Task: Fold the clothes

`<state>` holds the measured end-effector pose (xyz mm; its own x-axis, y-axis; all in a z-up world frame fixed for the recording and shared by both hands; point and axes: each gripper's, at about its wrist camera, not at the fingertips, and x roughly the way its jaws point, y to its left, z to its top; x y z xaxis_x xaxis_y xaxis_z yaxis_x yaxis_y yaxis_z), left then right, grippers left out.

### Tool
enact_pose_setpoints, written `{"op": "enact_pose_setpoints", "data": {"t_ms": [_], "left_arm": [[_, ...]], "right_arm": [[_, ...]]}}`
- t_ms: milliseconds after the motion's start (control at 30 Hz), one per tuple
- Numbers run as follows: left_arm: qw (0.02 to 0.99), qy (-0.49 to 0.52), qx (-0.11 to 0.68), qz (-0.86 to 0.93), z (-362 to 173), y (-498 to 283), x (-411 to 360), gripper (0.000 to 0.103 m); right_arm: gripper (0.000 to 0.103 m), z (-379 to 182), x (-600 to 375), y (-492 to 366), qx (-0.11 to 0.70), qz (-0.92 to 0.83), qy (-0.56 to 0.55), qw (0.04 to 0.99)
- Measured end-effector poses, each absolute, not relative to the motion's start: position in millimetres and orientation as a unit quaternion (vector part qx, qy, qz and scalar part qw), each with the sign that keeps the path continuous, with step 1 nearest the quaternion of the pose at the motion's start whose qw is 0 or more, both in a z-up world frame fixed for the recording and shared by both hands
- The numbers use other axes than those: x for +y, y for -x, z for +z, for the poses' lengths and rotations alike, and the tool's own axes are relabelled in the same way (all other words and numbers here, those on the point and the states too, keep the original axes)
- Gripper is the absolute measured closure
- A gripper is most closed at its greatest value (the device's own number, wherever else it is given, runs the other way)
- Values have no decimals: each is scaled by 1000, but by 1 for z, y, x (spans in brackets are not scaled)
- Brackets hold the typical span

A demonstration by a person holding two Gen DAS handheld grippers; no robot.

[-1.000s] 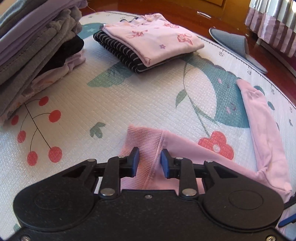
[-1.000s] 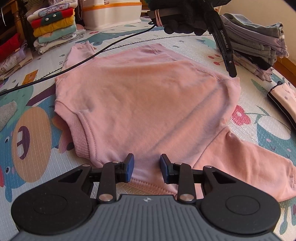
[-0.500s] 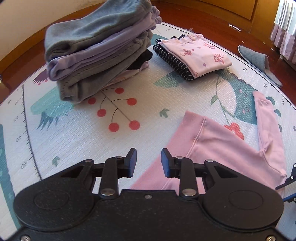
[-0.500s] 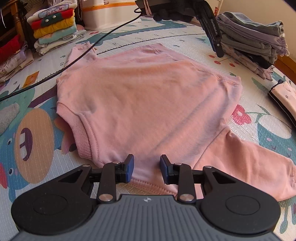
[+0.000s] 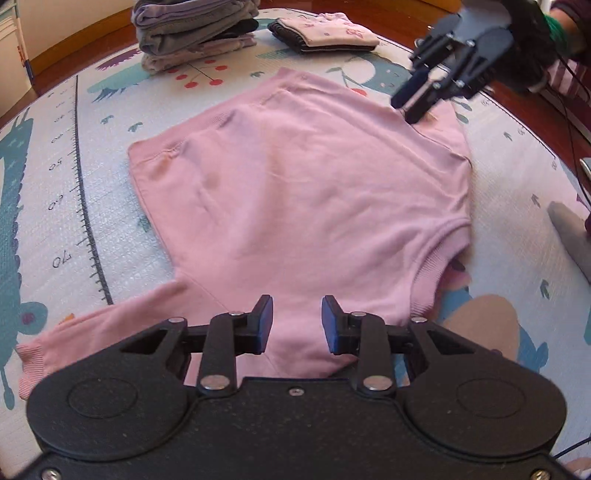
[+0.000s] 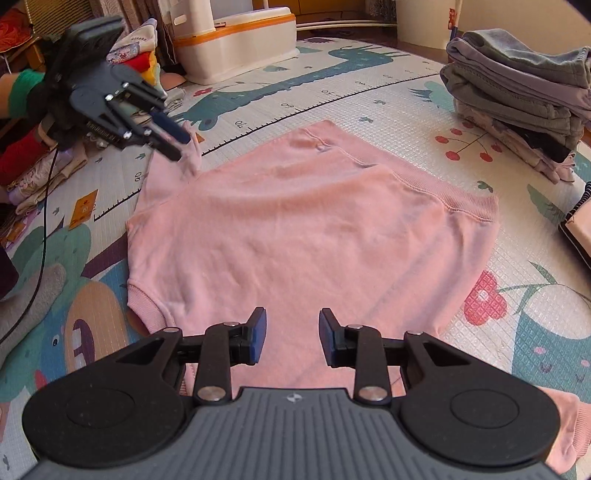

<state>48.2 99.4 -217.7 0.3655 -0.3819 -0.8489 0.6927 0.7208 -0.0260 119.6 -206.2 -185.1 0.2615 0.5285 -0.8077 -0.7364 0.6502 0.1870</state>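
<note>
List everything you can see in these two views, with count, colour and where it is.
sweatshirt: one, pink, spread flat mid-mat, sleeves out
play mat: one, pale with animal and cherry prints, under everything
grey pile: one stack of folded grey and lilac clothes, mat's far edge
floral pile: one small stack, pink floral over dark striped, beside the grey pile
colourful pile: one stack, red and yellow among others, off the mat
bin: one, white with orange band, beyond the mat
cable: one, black, across the mat
left hand-held gripper: black, blue pads, open above the sweatshirt
right hand-held gripper: same, open
</note>
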Motion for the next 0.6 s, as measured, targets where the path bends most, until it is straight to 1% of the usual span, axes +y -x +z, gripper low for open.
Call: {"op": "enact_pose_setpoints", "data": {"t_ms": [133, 200, 300, 367, 500, 600], "left_arm": [[809, -166, 449, -342, -222, -38, 102, 75], [810, -153, 452, -340, -226, -41, 110, 75], [804, -148, 467, -338, -241, -42, 112, 75], [801, -145, 478, -330, -252, -39, 113, 75], [805, -128, 476, -330, -253, -38, 117, 75], [809, -118, 473, -329, -254, -37, 120, 75]], "right_arm": [[70, -172, -186, -177, 488, 404, 129, 763], [69, -167, -161, -206, 476, 408, 140, 766], [68, -167, -124, -250, 459, 405, 123, 781], [69, -176, -93, -276, 444, 411, 124, 787], [68, -207, -43, -313, 432, 414, 153, 787], [67, -229, -22, -339, 427, 388, 162, 801]]}}
